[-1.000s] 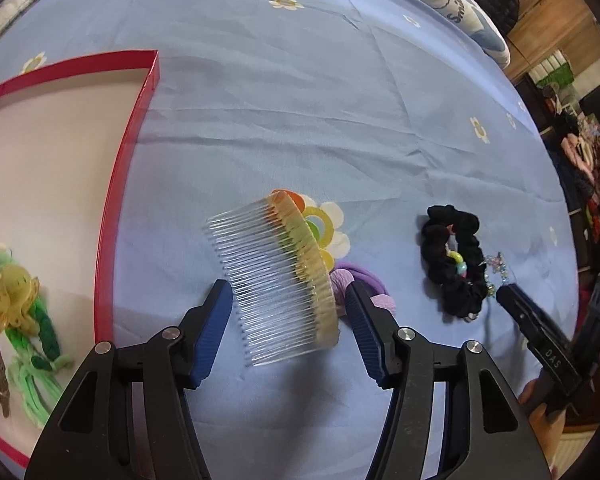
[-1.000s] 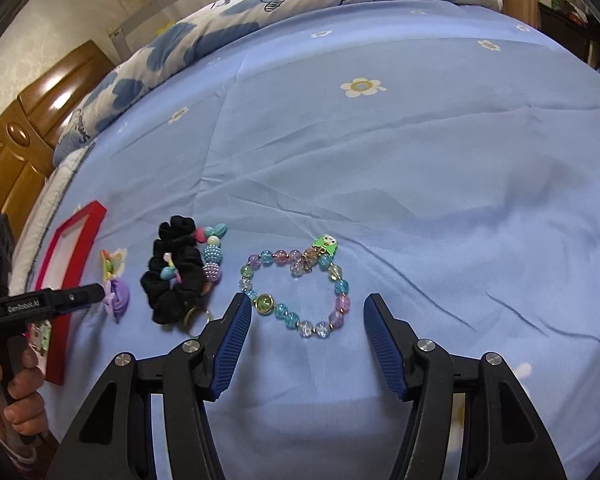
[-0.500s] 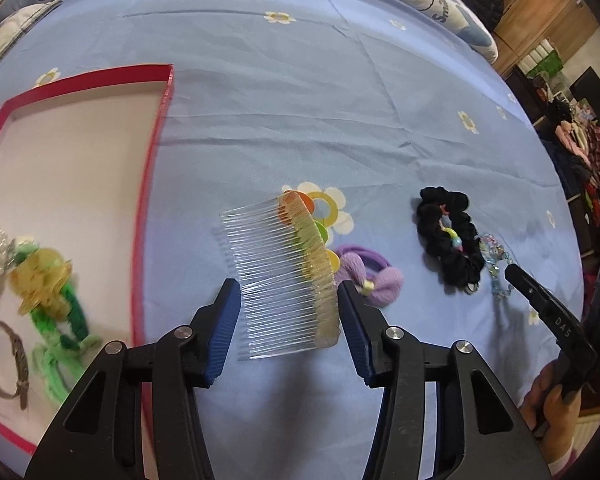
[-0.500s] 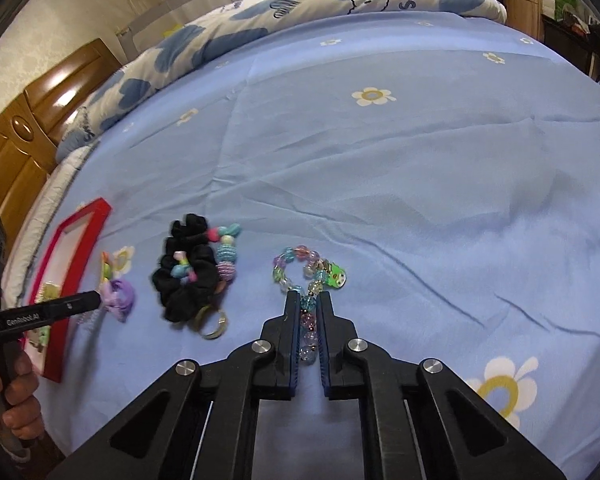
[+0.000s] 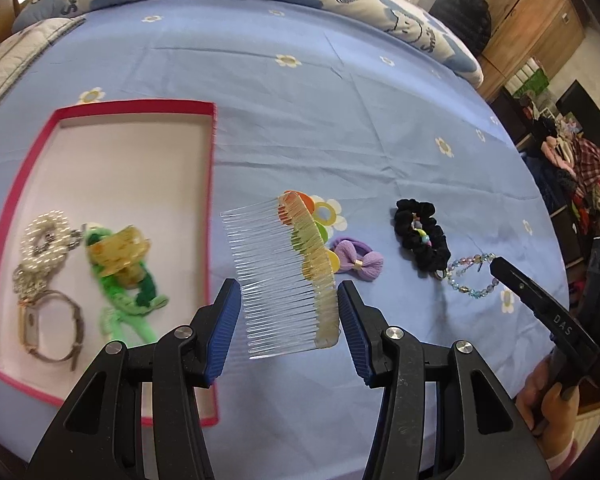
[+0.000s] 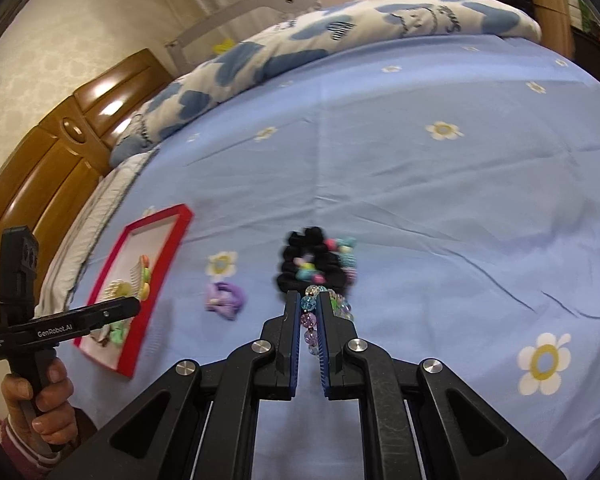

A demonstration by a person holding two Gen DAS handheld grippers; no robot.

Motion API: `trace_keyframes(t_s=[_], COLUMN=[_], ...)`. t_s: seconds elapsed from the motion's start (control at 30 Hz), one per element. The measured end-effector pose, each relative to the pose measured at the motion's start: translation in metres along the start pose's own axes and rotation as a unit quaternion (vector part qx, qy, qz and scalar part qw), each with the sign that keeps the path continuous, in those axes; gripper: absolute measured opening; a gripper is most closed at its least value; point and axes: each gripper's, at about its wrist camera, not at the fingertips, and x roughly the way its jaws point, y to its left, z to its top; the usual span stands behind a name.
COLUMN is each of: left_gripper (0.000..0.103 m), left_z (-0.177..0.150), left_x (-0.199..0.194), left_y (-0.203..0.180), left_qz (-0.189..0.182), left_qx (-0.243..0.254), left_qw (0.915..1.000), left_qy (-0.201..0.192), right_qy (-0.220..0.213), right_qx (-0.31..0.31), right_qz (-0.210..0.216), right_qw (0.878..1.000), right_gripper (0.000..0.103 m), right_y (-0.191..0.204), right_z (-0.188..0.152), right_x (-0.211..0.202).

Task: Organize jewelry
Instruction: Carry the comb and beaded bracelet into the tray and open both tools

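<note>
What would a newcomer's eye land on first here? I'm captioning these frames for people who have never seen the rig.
Probably the clear hair comb with colourful discs, held between the left gripper fingers beside the red-rimmed tray of jewelry. Next, the right gripper pinching a beaded bracelet in front of the black scrunchie on the blue flowered bedsheet.

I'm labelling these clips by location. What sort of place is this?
Most likely a bedroom. The work surface is a bed with a blue flower-print sheet, a blue-and-white cartoon-print quilt is bunched at its far side, and brown wooden cabinets stand beside it.
</note>
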Motion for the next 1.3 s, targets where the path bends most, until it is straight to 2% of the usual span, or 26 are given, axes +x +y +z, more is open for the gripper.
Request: trace_keyframes(t_s=[0.4, 0.7, 1.03, 1.3], left_gripper=[0.049, 0.049, 0.049, 0.049], left_z=[-0.009, -0.01, -0.006, 0.002], left_x=[-0.032, -0.05, -0.055, -0.046], left_y=[0.04, 0.079, 0.127, 0.152], left_qz=[0.009, 0.035, 0.065, 0.081], left_qx=[-0.036, -0.053, -0.083, -0.097], left_qw=[0.999, 0.9971, 0.9934, 0.9911], left_qy=[-0.025, -0.042, -0.045, -0.042], right_qy=[0.003, 0.022, 0.045, 0.067], right_qx=[-0.047, -0.074, -0.102, -0.122], right_qz=[0.054, 0.091, 0.134, 0.162], right_qw=[0.997, 0.993, 0.985, 0.977], right_gripper=[0.007, 0.007, 0.007, 0.007], right_y=[0.07, 0.119, 0.175, 0.218], right_z=[0.007, 0.01, 0.011, 0.009], right_x=[0.007, 0.031, 0.065, 0.092])
